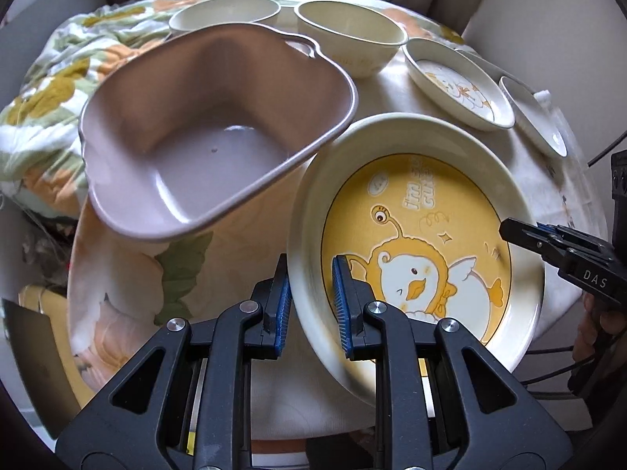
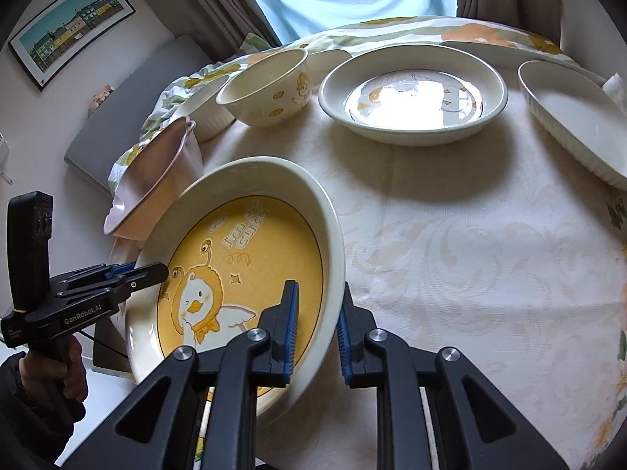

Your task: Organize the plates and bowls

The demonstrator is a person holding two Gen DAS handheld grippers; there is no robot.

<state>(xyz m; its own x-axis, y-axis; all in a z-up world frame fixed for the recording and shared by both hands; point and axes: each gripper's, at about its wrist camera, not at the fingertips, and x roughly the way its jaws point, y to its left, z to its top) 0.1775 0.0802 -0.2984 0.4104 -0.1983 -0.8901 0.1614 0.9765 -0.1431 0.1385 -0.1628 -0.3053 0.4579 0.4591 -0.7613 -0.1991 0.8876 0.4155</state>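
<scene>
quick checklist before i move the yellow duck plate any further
1. Left hand-held gripper straddles the yellow duck plate rim: ok.
2. Right hand-held gripper straddles the opposite rim: ok.
3. Pads pressing firmly on the rim: cannot tell.
4. Plate level: not ok, it is tilted.
5. Clear of the pink bowl: not ok, the rims overlap in the left wrist view.
6. Bare tablecloth free for set-down: ok.

Tilted duck plate [image 2: 250, 243], both grippers gripping

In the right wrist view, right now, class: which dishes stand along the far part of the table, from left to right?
Cream bowl with yellow prints → wide shallow plate → white ribbed dish at the right edge.
</scene>
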